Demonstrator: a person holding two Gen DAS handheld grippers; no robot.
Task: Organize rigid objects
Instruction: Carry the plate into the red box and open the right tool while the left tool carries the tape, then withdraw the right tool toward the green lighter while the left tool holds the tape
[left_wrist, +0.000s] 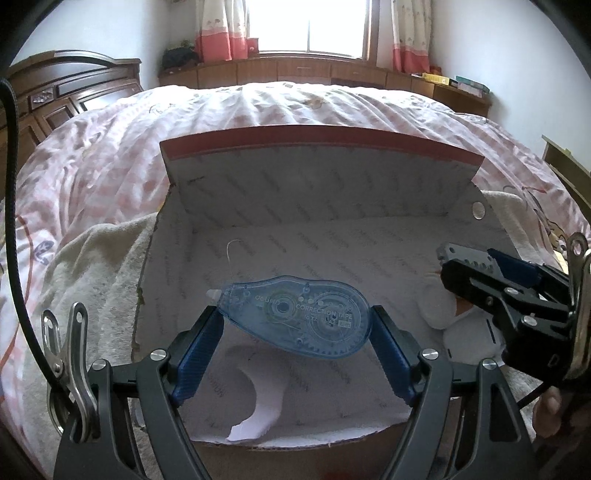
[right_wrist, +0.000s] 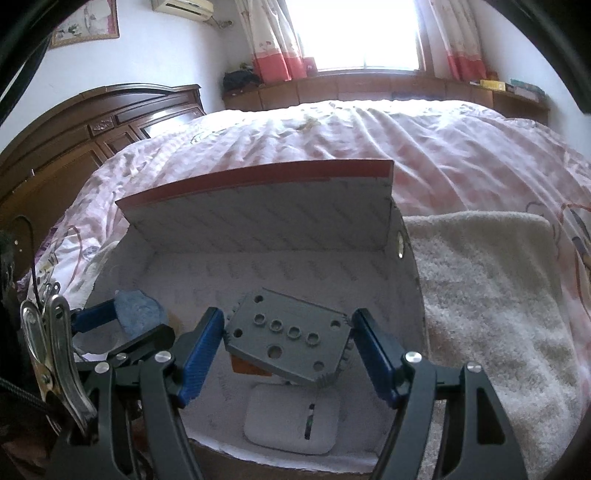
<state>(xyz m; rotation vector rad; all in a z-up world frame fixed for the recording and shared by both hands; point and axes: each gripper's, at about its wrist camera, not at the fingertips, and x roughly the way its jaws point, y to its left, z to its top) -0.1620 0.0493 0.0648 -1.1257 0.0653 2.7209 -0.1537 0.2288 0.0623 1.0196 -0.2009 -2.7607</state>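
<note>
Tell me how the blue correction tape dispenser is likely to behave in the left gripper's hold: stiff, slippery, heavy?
The correction tape dispenser looks like hard translucent plastic, so probably stiff and light. The left gripper holds it at its curved ends, so it might pivot or slip. Its white tip is thin and perhaps fragile.

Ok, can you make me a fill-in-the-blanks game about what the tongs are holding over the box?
1. The left tongs hold a blue correction ____.
2. The right tongs hold a gray plate with round ____.
3. Both hover over an open cardboard ____.
4. A white case lies ____ the gray plate.

Missing words: tape; holes; box; below
</note>
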